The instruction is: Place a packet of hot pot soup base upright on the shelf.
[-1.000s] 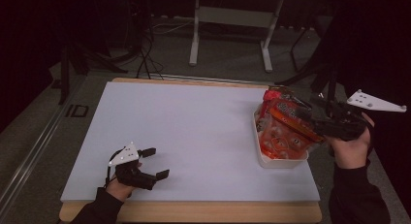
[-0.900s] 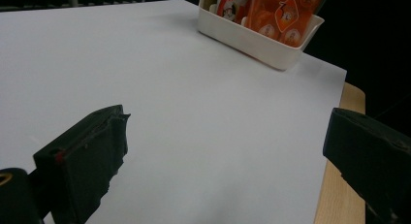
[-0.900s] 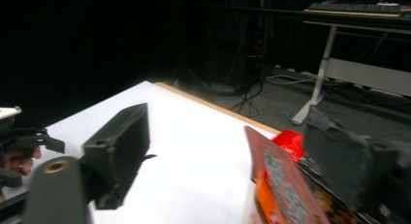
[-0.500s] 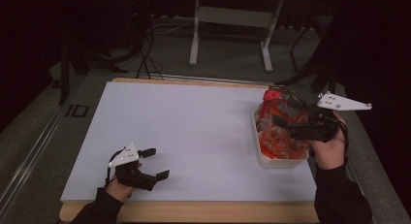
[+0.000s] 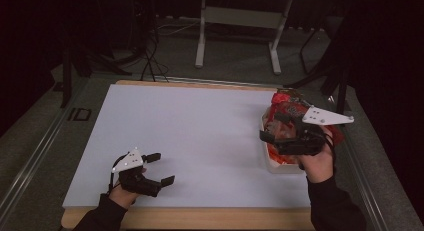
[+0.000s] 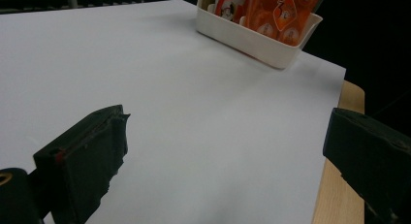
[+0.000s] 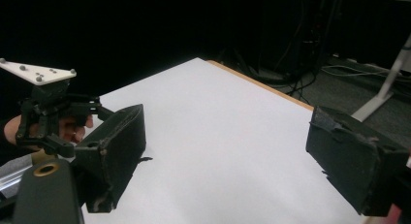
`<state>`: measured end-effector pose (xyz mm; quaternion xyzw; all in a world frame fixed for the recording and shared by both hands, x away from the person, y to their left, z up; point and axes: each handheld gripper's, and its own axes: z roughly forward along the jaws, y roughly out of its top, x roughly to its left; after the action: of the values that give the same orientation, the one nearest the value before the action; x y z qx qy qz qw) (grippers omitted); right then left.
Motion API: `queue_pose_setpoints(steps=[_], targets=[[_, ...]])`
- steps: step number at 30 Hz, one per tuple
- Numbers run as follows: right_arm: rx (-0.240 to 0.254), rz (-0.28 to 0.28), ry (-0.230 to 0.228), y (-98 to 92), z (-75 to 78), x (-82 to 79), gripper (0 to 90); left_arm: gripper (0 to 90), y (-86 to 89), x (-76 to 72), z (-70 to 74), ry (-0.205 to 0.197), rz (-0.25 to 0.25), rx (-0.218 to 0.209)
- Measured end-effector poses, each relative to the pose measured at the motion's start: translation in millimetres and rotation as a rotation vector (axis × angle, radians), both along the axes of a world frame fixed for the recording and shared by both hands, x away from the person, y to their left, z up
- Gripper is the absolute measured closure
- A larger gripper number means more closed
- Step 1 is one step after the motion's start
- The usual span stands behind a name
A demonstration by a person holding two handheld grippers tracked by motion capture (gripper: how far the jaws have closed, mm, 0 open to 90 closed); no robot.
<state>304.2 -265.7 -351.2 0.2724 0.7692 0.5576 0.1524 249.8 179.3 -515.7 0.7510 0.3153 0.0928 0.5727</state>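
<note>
Left gripper [image 5: 159, 168]: held in the person's left hand [image 5: 121, 193] at the near left corner of the table, low over the white sheet. Its two black jaws stand wide apart with nothing between them. A grey three-cornered plate sits on top of it.

Left gripper view: the two jaws rise from the bottom corners with bare white sheet [image 6: 194, 112] in the gap. The tub stands far off at the top right, close to the sheet's edge.

White sheet [image 5: 200, 136]: covers nearly the whole tabletop. A strip of the wooden table [image 5: 200, 218] shows along the near edge.

Tub [image 5: 280, 166]: a white rectangular plastic container on the right side of the sheet. It is packed with red and orange packets [image 5: 286, 108] that stand up above its rim.

Right gripper [image 5: 267, 132]: held in the person's right hand [image 5: 316, 161], directly over the tub and pointing left across the table. Its jaws have just been opening and now stand wide, gripping nothing.

Right gripper view: the open jaws frame empty white sheet, with the left gripper [image 7: 72, 124] visible in the distance at the left.
</note>
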Motion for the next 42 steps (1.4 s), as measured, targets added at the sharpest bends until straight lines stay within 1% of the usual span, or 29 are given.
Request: queue_pose_setpoints(steps=[3, 4, 6, 7, 8, 9, 10, 11, 12, 15, 16, 17, 19, 21, 22, 23, 24, 27, 28, 29, 30, 31, 32, 34, 35, 36, 38, 41, 42], targets=[[0.000, 0.010, 0.001, 5.0, -5.0, -2.6, 14.2, 2.4, -0.2, -0.4, 0.3, -0.003, -0.001, 0.000], [-0.005, 0.026, 0.001, 10.0, -10.8, -5.3, 14.2, 2.3, -0.3, -0.7, 0.3, -0.004, -0.001, 0.000], [-0.009, 0.036, 0.015, 14.6, -17.5, -7.4, 14.1, 2.3, -0.5, -0.8, 0.3, -0.004, -0.002, 0.003], [-0.009, 0.036, 0.015, 14.6, -17.5, -7.4, 14.1, 2.3, -0.6, -0.9, 0.3, -0.005, -0.002, 0.003], [-0.011, 0.043, 0.014, 19.0, -24.9, -9.9, 14.3, 2.3, -0.8, -1.0, 0.3, -0.005, -0.003, 0.004], [-0.014, 0.041, 0.013, 21.1, -28.7, -11.3, 14.3, 2.3, -0.9, -1.1, 0.2, -0.005, -0.003, 0.005], [-0.014, 0.041, 0.013, 21.1, -28.7, -11.3, 14.3, 2.3, -0.9, -1.1, 0.2, -0.005, -0.003, 0.005], [-0.017, 0.049, 0.016, 25.5, -36.4, -13.2, 14.3, 2.4, -1.0, -0.9, 0.0, -0.005, -0.004, 0.006], [-0.020, 0.049, 0.015, 27.4, -39.9, -14.5, 14.3, 2.3, -1.0, -0.9, 0.0, -0.005, -0.005, 0.008], [-0.027, 0.049, 0.016, 29.4, -43.4, -15.5, 14.3, 2.3, -1.1, -1.1, 0.0, -0.005, -0.005, 0.008], [-0.031, 0.048, 0.019, 31.1, -47.0, -16.4, 14.3, 2.3, -1.2, -1.4, 0.1, -0.008, -0.006, 0.010], [-0.027, 0.040, 0.008, 33.3, -54.4, -19.3, 14.8, 2.3, -1.4, -1.4, 0.2, -0.007, -0.005, 0.009], [-0.028, 0.042, 0.010, 34.8, -62.7, -22.3, 14.8, 2.3, -1.1, -1.3, 0.2, -0.008, -0.007, 0.011], [-0.023, 0.045, 0.016, 35.2, -65.5, -23.3, 14.8, 2.3, -1.2, -1.3, 0.2, -0.008, -0.007, 0.012], [-0.025, 0.039, 0.013, 35.6, -71.0, -25.9, 14.8, 2.3, -1.3, -1.4, 0.2, -0.009, -0.008, 0.013], [-0.025, 0.039, 0.013, 35.6, -71.0, -25.9, 14.8, 2.3, -1.2, -1.5, 0.2, -0.008, -0.008, 0.013], [-0.017, 0.044, 0.016, 34.9, -76.2, -27.7, 14.8, 2.3, -1.3, -1.5, 0.4, -0.010, -0.008, 0.015], [-0.025, 0.032, 0.007, 33.7, -80.6, -29.7, 14.8, 2.3, -1.2, -1.4, 0.3, -0.008, -0.008, 0.011], [-0.025, 0.026, 0.012, 31.2, -84.4, -31.0, 14.8, 2.3, -1.1, -1.2, 0.0, -0.007, -0.009, 0.010], [-0.025, 0.026, 0.012, 31.2, -84.4, -31.0, 14.8, 2.4, -1.1, -1.2, 0.0, -0.007, -0.009, 0.010], [-0.022, 0.016, 0.020, 28.8, -89.3, -32.0, 14.8, 2.3, -1.1, -0.9, -0.3, -0.004, -0.010, 0.012], [-0.022, 0.016, 0.020, 28.8, -89.3, -32.0, 14.8, 2.3, -1.1, -0.7, -0.7, -0.004, -0.009, 0.014], [-0.036, 0.006, 0.024, 27.1, -95.0, -32.8, 14.8, 2.3, -1.2, -0.6, -1.1, -0.003, -0.010, 0.014], [-0.037, 0.005, 0.041, 25.0, -100.6, -33.0, 14.7, 2.3, -1.3, -0.8, -1.2, -0.004, -0.010, 0.018], [-0.051, 0.003, 0.045, 24.0, -102.9, -33.0, 14.7, 2.3, -1.2, -1.0, -1.0, -0.006, -0.010, 0.018], [-0.051, 0.003, 0.045, 24.0, -102.9, -33.0, 14.7, 2.3, -1.2, -1.1, -0.6, -0.006, -0.010, 0.017], [-0.081, -0.001, 0.048, 19.9, -108.0, -34.2, 14.7, 2.4, -1.1, -1.2, -0.4, -0.008, -0.011, 0.015], [-0.093, 0.001, 0.057, 17.8, -111.5, -35.6, 14.7, 2.3, -1.5, -1.2, -1.1, -0.003, -0.011, 0.015], [-0.111, -0.002, 0.060, 16.5, -116.6, -36.9, 14.7, 2.3, -2.1, -1.3, -1.2, -0.006, -0.013, 0.017]])
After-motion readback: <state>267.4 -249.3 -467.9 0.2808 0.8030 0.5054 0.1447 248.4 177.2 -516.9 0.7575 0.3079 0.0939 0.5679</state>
